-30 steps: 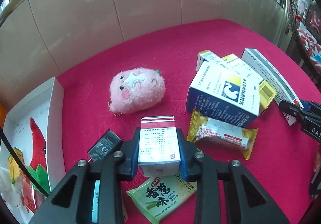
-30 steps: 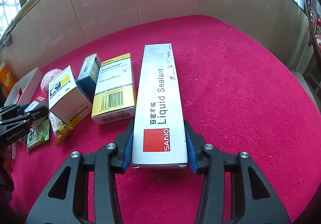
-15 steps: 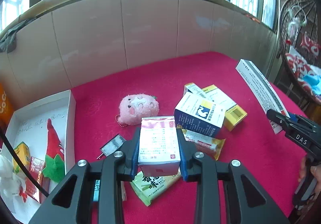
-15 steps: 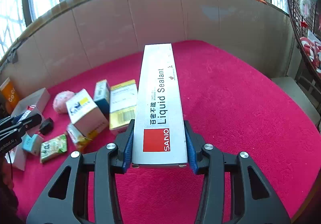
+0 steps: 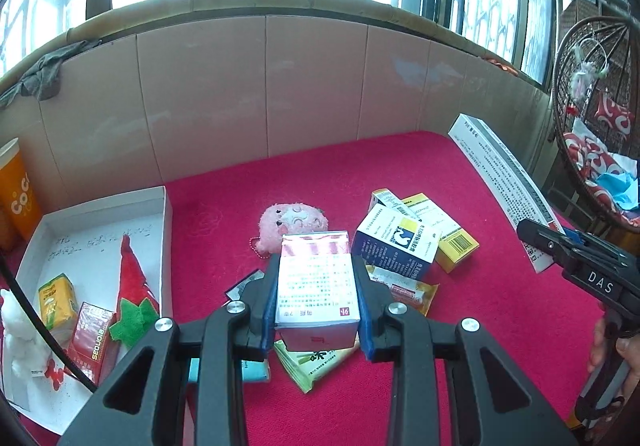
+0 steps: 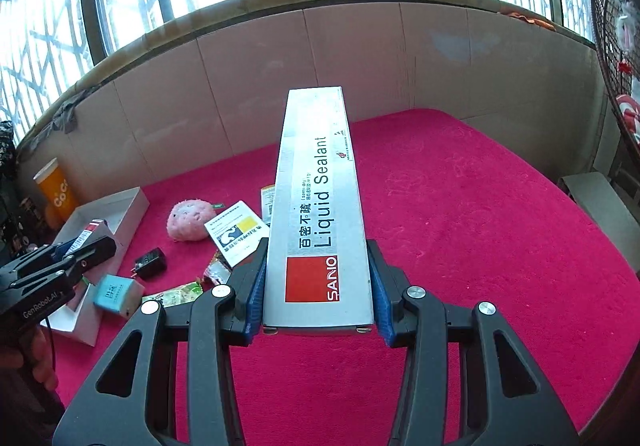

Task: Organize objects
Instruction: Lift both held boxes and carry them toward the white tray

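Observation:
My left gripper (image 5: 316,310) is shut on a small white medicine box with a red striped top (image 5: 316,282), held above the red cloth. My right gripper (image 6: 318,300) is shut on a long silver "Liquid Sealant" box (image 6: 318,214), also lifted; it shows in the left wrist view (image 5: 500,182) at the right. A white open box (image 5: 104,246) at the left holds a juice carton, a red packet and a red-green toy. A pink plush (image 5: 292,224), a blue-white box (image 5: 394,246), a yellow box (image 5: 444,230) and snack packets (image 5: 404,288) lie in the middle.
An orange cup (image 5: 16,194) stands at the far left by the cardboard wall (image 5: 312,86). A black charger (image 6: 150,264) and a small teal box (image 6: 116,292) lie near the white box. A wicker chair (image 5: 596,126) stands at the right.
Both grippers have risen and pulled back from the cloth with their boxes held, so the objects look smaller and the windows now show.

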Demonstrator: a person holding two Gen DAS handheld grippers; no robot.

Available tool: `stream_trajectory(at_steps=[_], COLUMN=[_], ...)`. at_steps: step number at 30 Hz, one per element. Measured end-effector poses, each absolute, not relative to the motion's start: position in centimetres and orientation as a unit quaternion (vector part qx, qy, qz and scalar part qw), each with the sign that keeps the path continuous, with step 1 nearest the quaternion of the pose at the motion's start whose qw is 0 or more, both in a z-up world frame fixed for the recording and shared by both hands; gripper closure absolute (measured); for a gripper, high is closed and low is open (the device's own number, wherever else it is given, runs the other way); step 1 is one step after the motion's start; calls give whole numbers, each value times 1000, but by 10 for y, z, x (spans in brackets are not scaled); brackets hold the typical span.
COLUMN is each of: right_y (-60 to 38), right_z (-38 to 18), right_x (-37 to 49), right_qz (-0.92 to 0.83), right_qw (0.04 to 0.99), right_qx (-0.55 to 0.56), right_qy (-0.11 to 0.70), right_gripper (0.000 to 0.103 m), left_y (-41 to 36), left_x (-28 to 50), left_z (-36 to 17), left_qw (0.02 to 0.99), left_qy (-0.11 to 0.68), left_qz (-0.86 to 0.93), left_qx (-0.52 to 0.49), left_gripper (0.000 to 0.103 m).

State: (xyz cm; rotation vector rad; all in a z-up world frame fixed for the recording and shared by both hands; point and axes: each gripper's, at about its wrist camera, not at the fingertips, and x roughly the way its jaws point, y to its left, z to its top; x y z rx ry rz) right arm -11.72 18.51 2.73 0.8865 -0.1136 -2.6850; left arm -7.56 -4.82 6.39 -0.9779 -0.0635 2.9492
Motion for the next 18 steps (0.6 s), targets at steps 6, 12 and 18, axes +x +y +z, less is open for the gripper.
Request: stream_trajectory(at_steps=[6,12,18], right_y=[174,156,133], right_z=[32,36,42], right_x=[-115,-110,-106], right_qz=[-934,-932,-929], right_qw=[170,182,196], right_qx=[313,313,314], right_qy=[-35,-22,-7], right_gripper=[59,59,59], left_y=[-60,-75,-92], left_x=[-71,-65,-59], left_z=[69,72,76], left_qw=[7,-1,-11], left_qy=[-34,-45,-60], left_qz=[952,954,956], left_qx=[-305,-296,-288], left_gripper=[72,72,71])
